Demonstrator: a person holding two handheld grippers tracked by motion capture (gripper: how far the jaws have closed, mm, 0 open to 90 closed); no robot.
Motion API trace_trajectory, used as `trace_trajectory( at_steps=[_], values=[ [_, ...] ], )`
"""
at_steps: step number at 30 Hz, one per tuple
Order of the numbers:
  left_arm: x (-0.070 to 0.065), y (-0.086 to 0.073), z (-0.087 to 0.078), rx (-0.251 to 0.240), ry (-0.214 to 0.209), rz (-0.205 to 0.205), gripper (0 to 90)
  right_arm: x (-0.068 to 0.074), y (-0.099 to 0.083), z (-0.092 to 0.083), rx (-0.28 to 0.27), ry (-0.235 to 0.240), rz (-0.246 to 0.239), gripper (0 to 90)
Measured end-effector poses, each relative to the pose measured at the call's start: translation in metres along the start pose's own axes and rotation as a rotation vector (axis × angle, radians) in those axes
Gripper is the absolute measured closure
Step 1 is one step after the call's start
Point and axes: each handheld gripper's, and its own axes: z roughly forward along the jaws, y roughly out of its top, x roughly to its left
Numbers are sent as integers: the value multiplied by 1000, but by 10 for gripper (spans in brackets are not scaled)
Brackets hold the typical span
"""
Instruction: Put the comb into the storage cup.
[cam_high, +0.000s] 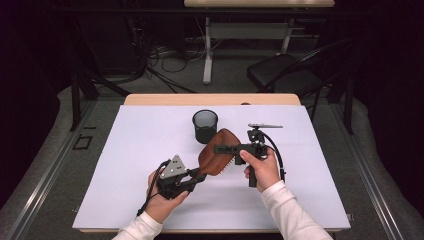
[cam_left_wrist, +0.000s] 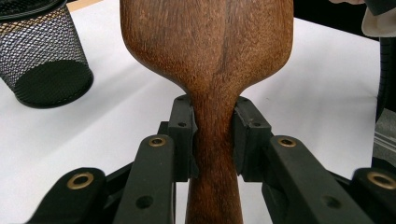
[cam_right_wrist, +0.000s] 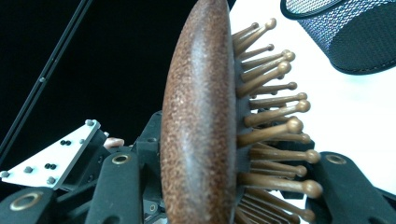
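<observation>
Wooden hairbrush (cam_high: 218, 151) held off the white tabletop (cam_high: 135, 150) between both tools, mesh cup (cam_high: 205, 126) just behind it.

Left tool (cam_high: 198, 176) is clamped on the brush's narrow neck, pads (cam_left_wrist: 181, 135) square to the wood. Right tool (cam_high: 220, 148) has its jaws closed across the head, one on the wooden back, the other on the pin side. Likely a handover or regrip: keep one grip firm until the other is secure. Pins (cam_right_wrist: 271, 116) make a poor seat, so the head may slip.
</observation>
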Motion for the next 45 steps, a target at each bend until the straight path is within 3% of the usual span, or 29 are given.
trace_trajectory(
  at_steps=[45],
  values=[
    [3, -1, 0, -21, 0, -29, 660, -3, 0, -1, -9, 28, 44, 498]
  ],
)
